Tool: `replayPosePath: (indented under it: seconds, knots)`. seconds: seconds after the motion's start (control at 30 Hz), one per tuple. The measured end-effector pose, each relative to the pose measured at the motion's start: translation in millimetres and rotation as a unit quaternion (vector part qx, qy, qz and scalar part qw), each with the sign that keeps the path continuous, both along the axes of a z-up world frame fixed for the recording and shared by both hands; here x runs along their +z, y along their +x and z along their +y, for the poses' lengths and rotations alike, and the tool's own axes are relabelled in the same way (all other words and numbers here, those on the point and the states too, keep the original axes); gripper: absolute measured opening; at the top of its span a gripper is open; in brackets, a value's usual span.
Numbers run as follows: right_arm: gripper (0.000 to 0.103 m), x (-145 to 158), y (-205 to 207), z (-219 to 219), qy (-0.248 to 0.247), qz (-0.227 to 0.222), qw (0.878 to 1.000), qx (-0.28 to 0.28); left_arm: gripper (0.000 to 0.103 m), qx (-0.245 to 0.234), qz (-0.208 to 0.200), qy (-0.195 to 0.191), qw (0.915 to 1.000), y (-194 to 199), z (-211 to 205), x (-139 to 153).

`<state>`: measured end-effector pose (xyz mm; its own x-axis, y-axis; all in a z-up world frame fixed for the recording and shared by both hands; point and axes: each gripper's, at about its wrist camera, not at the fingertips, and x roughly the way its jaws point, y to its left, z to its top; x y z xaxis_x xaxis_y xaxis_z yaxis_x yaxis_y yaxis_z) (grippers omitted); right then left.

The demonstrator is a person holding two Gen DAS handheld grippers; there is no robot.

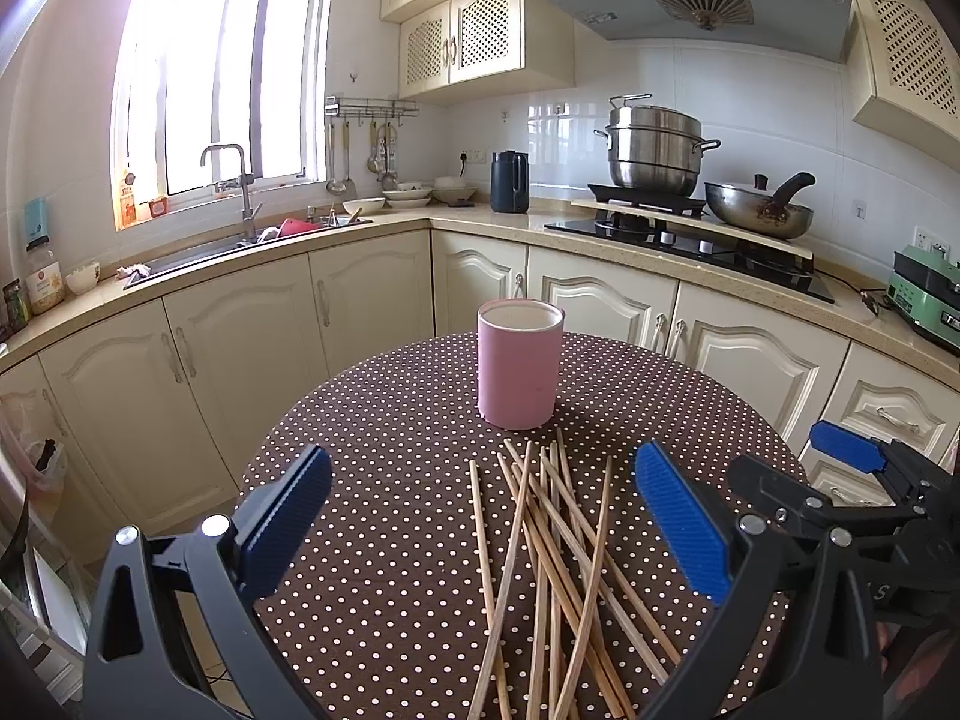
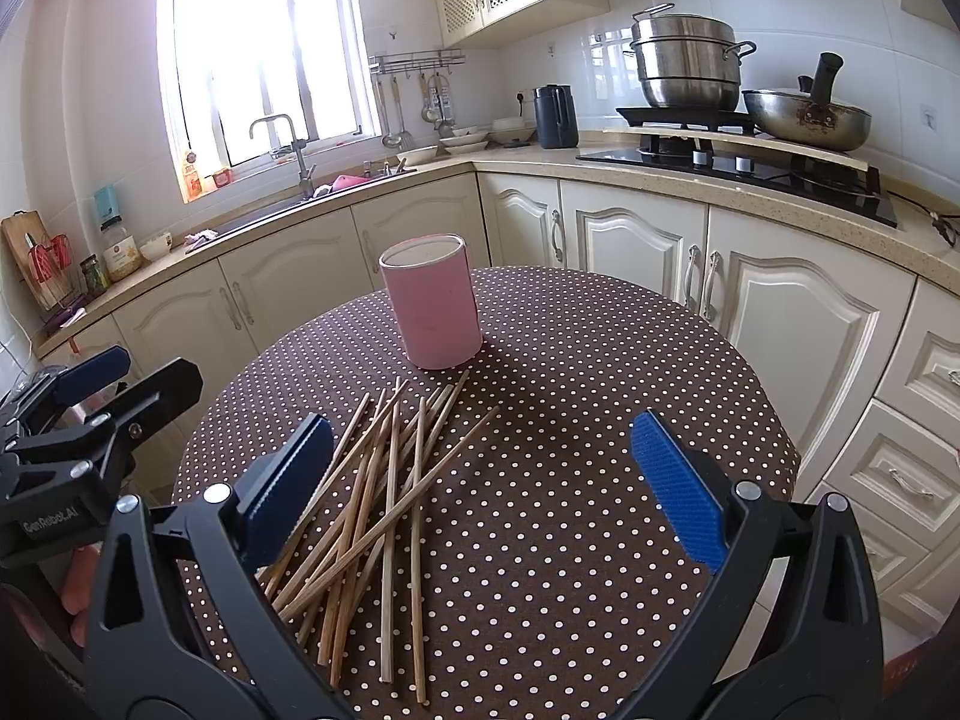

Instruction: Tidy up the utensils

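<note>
Several wooden chopsticks (image 1: pixel 555 552) lie in a loose crossed pile on the brown polka-dot round table (image 1: pixel 390 480); they also show in the right wrist view (image 2: pixel 384 498). A pink cylindrical holder (image 1: pixel 520 363) stands upright and empty just behind the pile, seen too in the right wrist view (image 2: pixel 432 303). My left gripper (image 1: pixel 483 519) is open above the pile, holding nothing. My right gripper (image 2: pixel 480 480) is open and empty, with the pile under its left finger. The right gripper shows at the right edge of the left wrist view (image 1: pixel 852 456), and the left gripper at the left edge of the right wrist view (image 2: pixel 96 384).
Cream kitchen cabinets (image 1: pixel 360 300) wrap around behind the table. The counter holds a sink with faucet (image 1: pixel 240 192), bowls (image 1: pixel 408 195), a dark kettle (image 1: pixel 510 181), a steel stockpot (image 1: pixel 654 147) and a wok (image 1: pixel 759 207) on the stove. A green appliance (image 1: pixel 927 294) sits far right.
</note>
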<state>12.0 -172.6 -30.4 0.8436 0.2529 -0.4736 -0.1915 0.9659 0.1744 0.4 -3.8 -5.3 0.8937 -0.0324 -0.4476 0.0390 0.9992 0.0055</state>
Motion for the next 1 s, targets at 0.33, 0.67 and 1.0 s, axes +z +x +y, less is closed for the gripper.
replayPosePath:
  seconds: [0.33, 0.67, 1.0]
  knots:
    - [0.098, -4.0, 0.6, -0.2, 0.003, 0.012, 1.0, 0.001, 0.099, 0.003, 0.006, -0.004, 1.0, 0.5, 4.2, -1.9]
    - [0.098, -16.9, 16.3, 5.9, 0.012, 0.056, 0.998, 0.003, 0.099, 0.003, 0.029, -0.012, 0.9995, 8.8, 16.1, -13.3]
    - [0.096, -43.5, 42.0, 26.2, 0.011, 0.137, 0.99, 0.026, 0.089, -0.007, 0.072, -0.02, 0.9972, 30.0, 27.5, -35.8]
